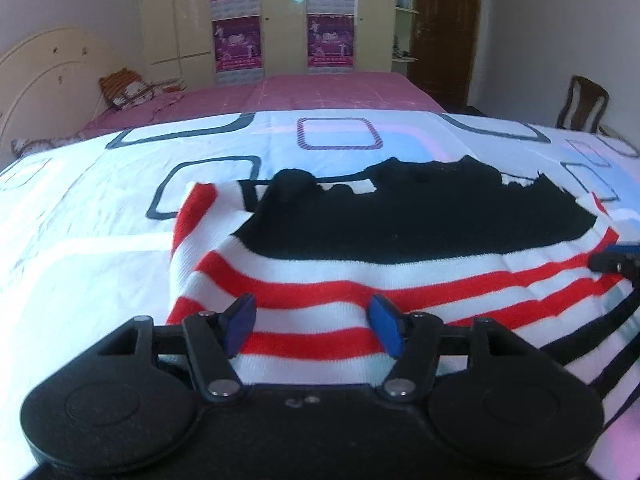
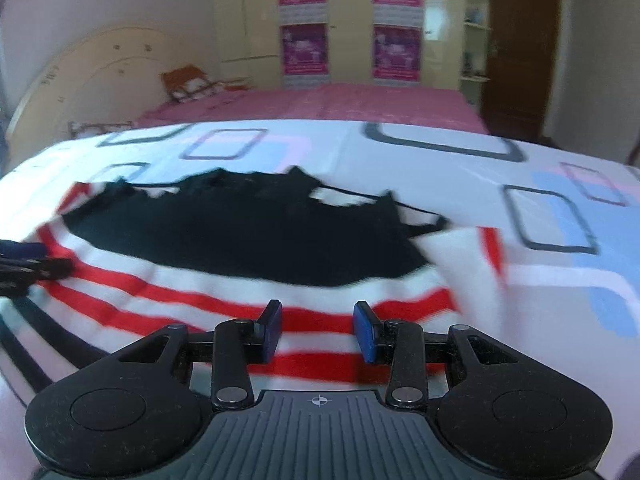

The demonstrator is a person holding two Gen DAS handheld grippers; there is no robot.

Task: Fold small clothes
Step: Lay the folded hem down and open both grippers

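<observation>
The striped sweater (image 1: 360,280) is spread on the patterned sheet (image 1: 100,216) near its near edge, seemingly hardly folded. Both the left gripper (image 1: 312,326) and right gripper (image 2: 318,330) are held over its hem, jaws parted and grasping nothing, so most folding is judged still to be done.

left gripper (image 1: 313,326) sits low and level, jaws spread wide. right gripper (image 2: 318,330) is level too, jaws parted, apparently empty, though motion blur muddies that view.

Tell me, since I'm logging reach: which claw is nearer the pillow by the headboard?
Left. The left claw is open over the sweater's left end, the pillow's side. The right claw is open over the sweater's opposite end, farther off.
</observation>
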